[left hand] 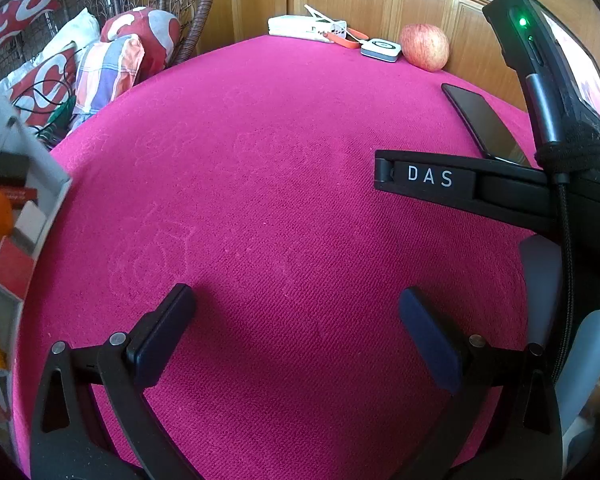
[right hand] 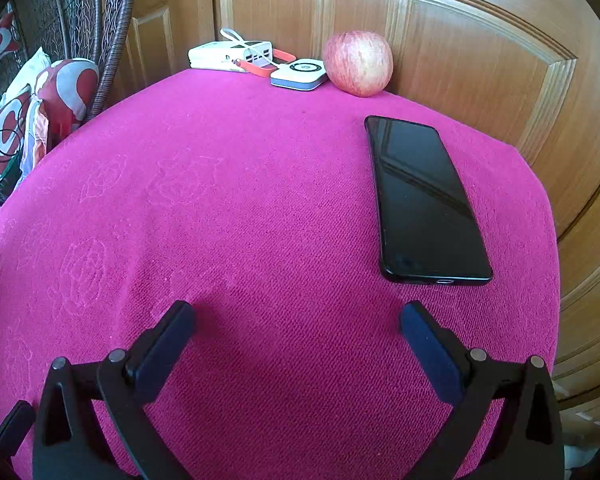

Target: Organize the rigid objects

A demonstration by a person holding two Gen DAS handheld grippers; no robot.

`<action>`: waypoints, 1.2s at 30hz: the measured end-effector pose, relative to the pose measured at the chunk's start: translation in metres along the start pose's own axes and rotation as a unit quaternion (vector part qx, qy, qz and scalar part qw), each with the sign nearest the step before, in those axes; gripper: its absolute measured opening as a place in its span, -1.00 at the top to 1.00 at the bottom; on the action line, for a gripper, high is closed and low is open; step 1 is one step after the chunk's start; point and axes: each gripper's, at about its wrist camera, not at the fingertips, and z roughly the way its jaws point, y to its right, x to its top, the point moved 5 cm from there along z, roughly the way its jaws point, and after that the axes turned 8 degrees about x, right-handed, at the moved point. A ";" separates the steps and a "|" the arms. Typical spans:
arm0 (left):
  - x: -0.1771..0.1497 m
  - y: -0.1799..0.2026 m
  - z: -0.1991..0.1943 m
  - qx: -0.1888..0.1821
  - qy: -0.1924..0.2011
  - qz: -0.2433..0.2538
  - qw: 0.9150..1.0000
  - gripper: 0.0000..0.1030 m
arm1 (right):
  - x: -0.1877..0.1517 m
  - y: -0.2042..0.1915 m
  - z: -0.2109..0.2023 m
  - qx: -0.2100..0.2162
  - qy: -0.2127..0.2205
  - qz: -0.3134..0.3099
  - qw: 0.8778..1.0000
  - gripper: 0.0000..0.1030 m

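Left tool: the left black two-finger tool (left hand: 298,322) hangs released over the bare magenta cloth, dark pads spread wide with nothing between them; in my judgement it waits while the other side does the reaching.
Right tool: the right black two-finger tool (right hand: 298,330) is likewise spread and empty, low over the cloth, its right pad nearest the phone's lower end, which suits a sideways approach to that phone.
Table: the round table under a magenta woven cloth (right hand: 260,220) is bare through the middle, so the loose things sit along its edges.
White tray: a white divided organiser tray (left hand: 50,196) at the left edge already holds a red box, a white block, an orange round thing and a yellow pencil-like stick, each in a compartment; likely the destination for what remains.
Phone: the flat black glass smartphone (right hand: 420,200) lies face up, lengthwise, near the right rim, just beyond the right tool; probably next to be picked, though thin and flush with the cloth, so hard to pinch.
Far edge: a red-streaked round apple (right hand: 358,62) stands against the wooden cabinet doors (right hand: 480,60), touching or nearly touching a small white-and-blue square charger pad (right hand: 298,74), with a white rectangular multi-port hub (right hand: 230,56) and an orange cable beyond; parked clear of the working area.
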 end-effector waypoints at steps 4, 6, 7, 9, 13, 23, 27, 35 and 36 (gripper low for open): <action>0.000 0.000 0.000 0.000 0.000 0.000 1.000 -0.99 | 0.000 0.000 0.000 0.000 0.000 0.000 1.000 -1.00; 0.000 0.000 0.000 0.000 0.000 0.000 1.000 -0.99 | 0.000 0.001 0.000 0.000 0.000 -0.001 1.000 -1.00; 0.000 0.000 0.000 0.000 0.000 0.000 1.000 -0.99 | -0.001 0.000 0.000 0.000 0.000 0.000 1.000 -1.00; 0.000 0.000 0.000 0.000 0.000 0.000 1.000 -0.99 | -0.001 0.001 0.000 0.000 0.001 0.000 1.000 -1.00; -0.001 0.000 0.000 -0.001 0.001 0.000 1.000 -0.99 | 0.000 0.001 0.000 0.000 0.000 0.000 1.000 -1.00; -0.001 -0.001 -0.001 -0.001 0.001 -0.001 1.000 -0.99 | -0.002 0.001 -0.001 -0.001 0.000 0.000 1.000 -1.00; -0.001 -0.002 -0.001 -0.001 0.002 -0.001 1.000 -0.99 | -0.001 0.001 -0.001 -0.001 0.000 0.000 1.000 -1.00; 0.000 -0.002 0.000 -0.001 0.002 -0.001 1.000 -0.99 | -0.002 0.000 -0.001 -0.001 0.000 0.000 1.000 -1.00; 0.000 -0.002 0.000 -0.001 0.002 -0.001 1.000 -0.99 | -0.002 0.000 -0.001 -0.001 0.000 0.000 1.000 -1.00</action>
